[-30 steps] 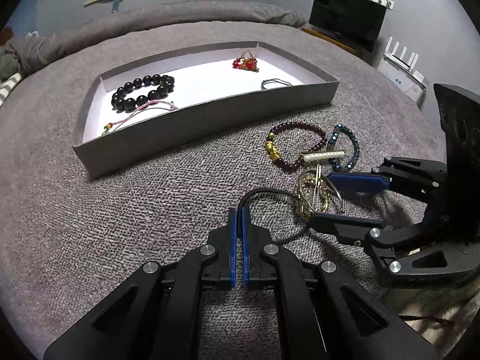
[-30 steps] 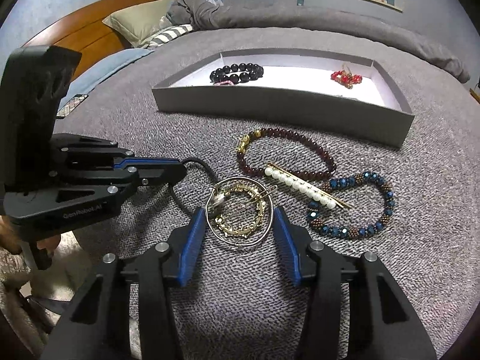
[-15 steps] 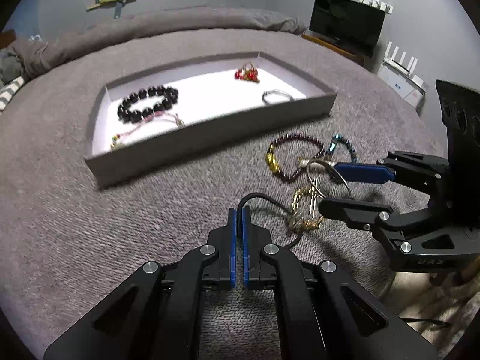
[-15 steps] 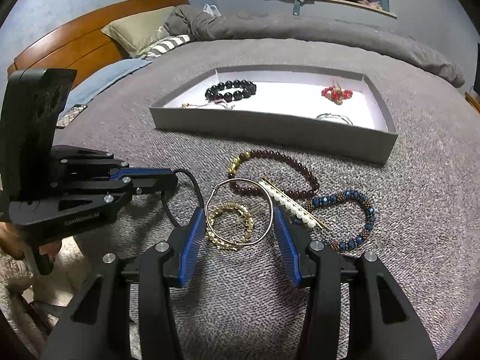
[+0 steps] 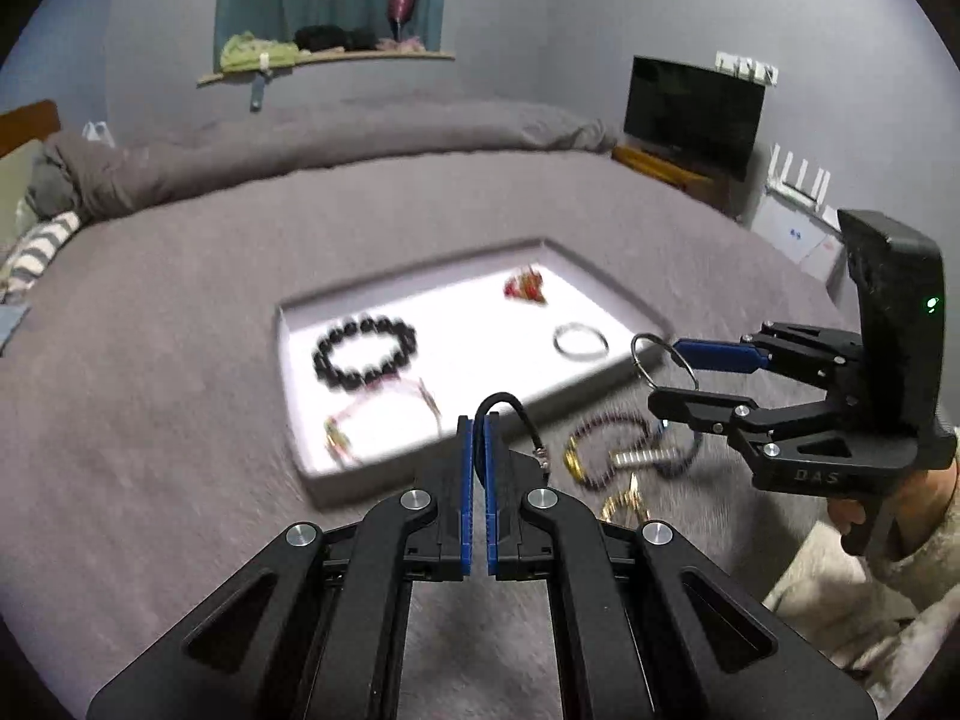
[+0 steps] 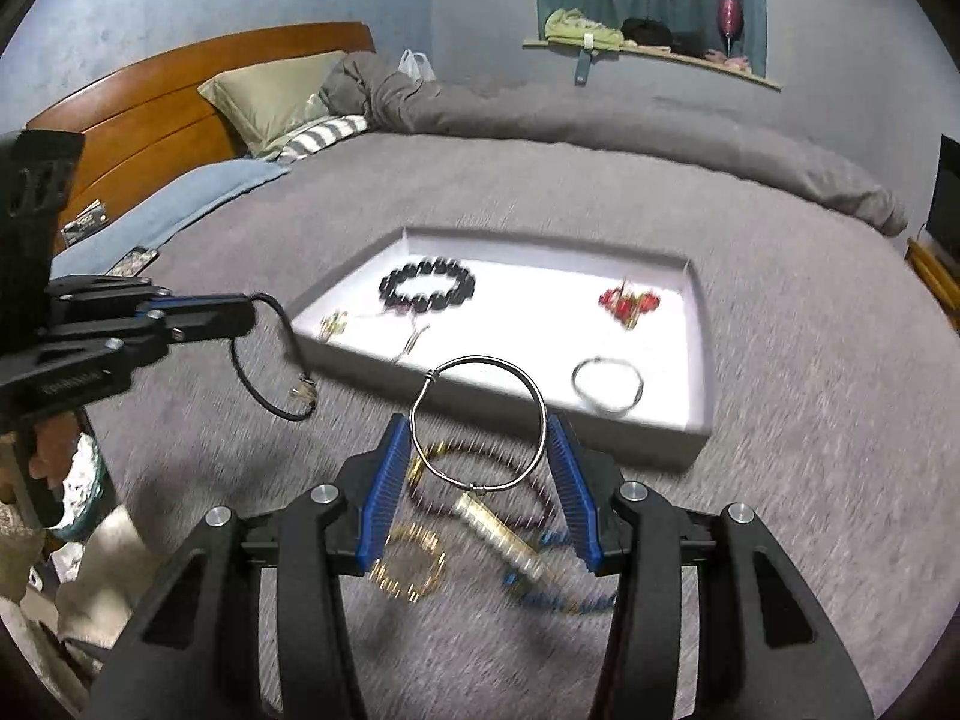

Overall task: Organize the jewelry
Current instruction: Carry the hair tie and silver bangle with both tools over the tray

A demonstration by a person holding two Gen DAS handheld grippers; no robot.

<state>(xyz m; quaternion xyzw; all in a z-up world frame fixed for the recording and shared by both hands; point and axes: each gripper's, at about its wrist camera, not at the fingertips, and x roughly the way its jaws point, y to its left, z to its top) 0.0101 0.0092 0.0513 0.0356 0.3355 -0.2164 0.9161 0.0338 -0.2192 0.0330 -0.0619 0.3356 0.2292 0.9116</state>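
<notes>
Task partly complete. The shallow grey cardboard tray with a white floor (image 6: 699, 360) sits on the grey bed cover (image 6: 810, 480) and already holds four pieces: a black round-bead bracelet (image 6: 427, 290), a red beaded ornament (image 6: 628, 302), a thin silver bangle (image 6: 607, 384) and a pink cord bracelet with a small gold end (image 5: 372, 414).

Still outside, on the cover just in front of the tray's near wall: a dark red bead bracelet with gold beads (image 5: 600, 450), a pearl bar clip (image 6: 504, 531), a blue bead bracelet (image 6: 558, 594) and a gold chain bracelet (image 6: 411, 564). Motion blur hides finer detail.

Left tool (image 5: 478, 420): clenched tight, pinching a thin black cord bracelet with a small metal clasp (image 6: 270, 360), which hangs in a loop clear of the bed.

Right tool (image 6: 480, 450): roughly half spread, its blue pads pressing on either side of a large plain silver wire hoop (image 6: 477, 423), which is held above the loose pieces, near the tray's front wall.

Judgement: two pieces are in transit, four remain to be collected.
</notes>
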